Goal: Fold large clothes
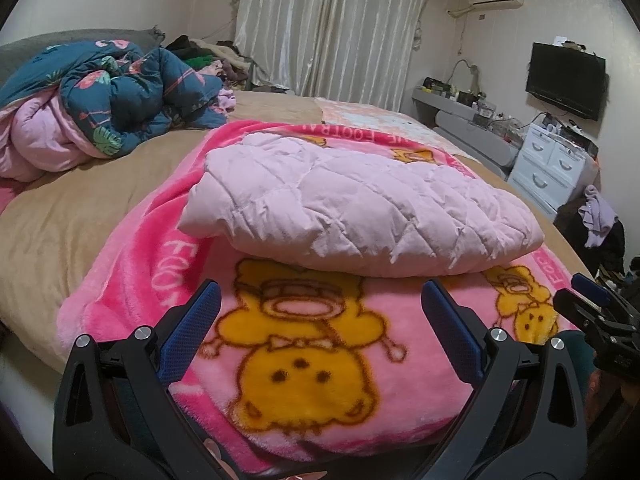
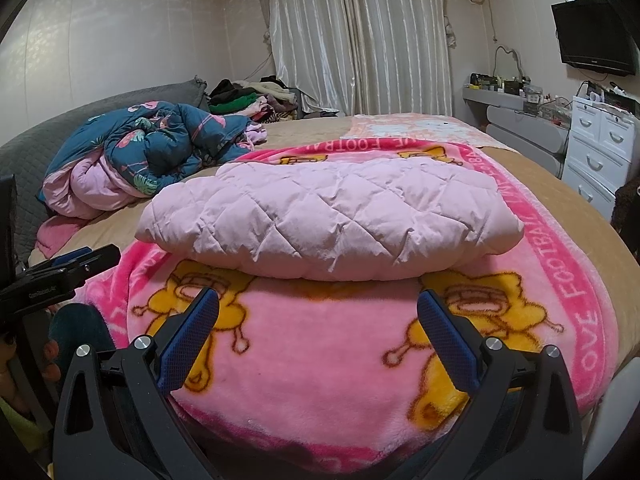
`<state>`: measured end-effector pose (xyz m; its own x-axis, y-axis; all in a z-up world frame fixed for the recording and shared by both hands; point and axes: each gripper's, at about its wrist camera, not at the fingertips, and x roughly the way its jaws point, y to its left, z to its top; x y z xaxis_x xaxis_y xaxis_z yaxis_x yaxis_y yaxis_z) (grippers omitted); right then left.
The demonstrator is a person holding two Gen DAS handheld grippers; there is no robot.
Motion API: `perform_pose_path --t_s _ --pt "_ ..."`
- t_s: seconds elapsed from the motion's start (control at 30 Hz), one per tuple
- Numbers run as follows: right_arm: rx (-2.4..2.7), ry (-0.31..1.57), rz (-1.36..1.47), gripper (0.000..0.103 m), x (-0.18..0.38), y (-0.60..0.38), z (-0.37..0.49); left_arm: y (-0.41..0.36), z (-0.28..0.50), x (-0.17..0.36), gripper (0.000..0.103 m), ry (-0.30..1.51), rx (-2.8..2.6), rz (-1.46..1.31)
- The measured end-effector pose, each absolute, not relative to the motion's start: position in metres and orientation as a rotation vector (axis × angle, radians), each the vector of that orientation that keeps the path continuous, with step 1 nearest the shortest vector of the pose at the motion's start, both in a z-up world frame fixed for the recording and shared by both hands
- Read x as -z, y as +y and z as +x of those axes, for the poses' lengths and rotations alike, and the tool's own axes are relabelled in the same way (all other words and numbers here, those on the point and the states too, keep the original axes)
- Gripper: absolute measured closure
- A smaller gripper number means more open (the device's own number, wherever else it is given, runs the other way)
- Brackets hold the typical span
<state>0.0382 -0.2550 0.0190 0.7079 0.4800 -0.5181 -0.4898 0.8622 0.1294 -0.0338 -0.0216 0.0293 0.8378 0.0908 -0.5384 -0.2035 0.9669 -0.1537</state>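
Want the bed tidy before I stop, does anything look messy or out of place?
Yes. The teal flamingo-print comforter lies crumpled in a heap by the headboard, unlike the folded pink quilted garment resting neatly on the cartoon blanket.

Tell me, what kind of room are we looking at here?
Most likely a home bedroom. A wide bed fills the view, with a folded pink quilted garment on a cartoon fleece blanket. Long curtains hang behind, and a wall-mounted TV hangs above white drawers.

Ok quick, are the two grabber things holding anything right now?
Left gripper: open, fingers spread, holding nothing.
Right gripper: open, fingers spread, holding nothing.
Both hover near the folded pink quilted garment.
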Motion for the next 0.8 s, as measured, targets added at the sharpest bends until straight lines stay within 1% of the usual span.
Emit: perform_pose_path --t_s 0.17,0.3,0.57,0.67,0.77,0.8 --pt "-0.539 0.571 -0.020 0.004 -0.019 -0.255 0.038 -0.026 -0.038 -0.034 0.009 0.513 -0.133 -0.198" --pt "-0.539 0.571 -0.019 0.004 -0.019 -0.255 0.038 -0.034 -0.035 -0.033 0.009 0.526 -0.139 -0.165" --pt "-0.521 0.567 -0.007 0.004 -0.021 -0.262 0.040 -0.035 -0.029 -0.026 0.009 0.564 -0.112 -0.187" --pt "-0.449 0.551 0.004 0.004 -0.026 -0.287 0.047 -0.013 -0.018 -0.021 0.009 0.608 -0.145 -0.238" --pt "-0.264 0.550 0.062 0.004 -0.027 -0.350 0.068 0.031 -0.006 -0.021 0.009 0.618 -0.243 -0.282" --pt "-0.148 0.553 0.076 0.004 -0.024 -0.387 0.079 0.061 0.000 -0.022 0.009 0.618 -0.309 -0.295"
